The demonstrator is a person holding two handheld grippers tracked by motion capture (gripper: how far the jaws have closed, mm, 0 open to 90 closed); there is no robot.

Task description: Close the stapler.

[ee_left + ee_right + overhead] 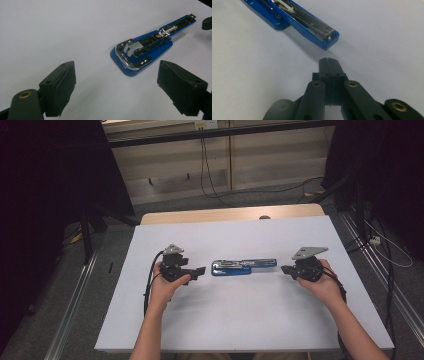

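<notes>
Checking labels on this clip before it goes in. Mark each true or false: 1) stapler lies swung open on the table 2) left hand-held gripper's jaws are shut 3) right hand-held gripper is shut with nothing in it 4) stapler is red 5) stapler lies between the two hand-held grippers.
1) True: the stapler lies opened out flat on the table.
2) False: the left hand-held gripper has its jaws wide apart, nothing between them.
3) True: the right hand-held gripper has its jaws pressed together, short of the stapler's end.
4) False: it is blue with metal parts.
5) True: one hand-held gripper is at each end, neither touching it.
</notes>
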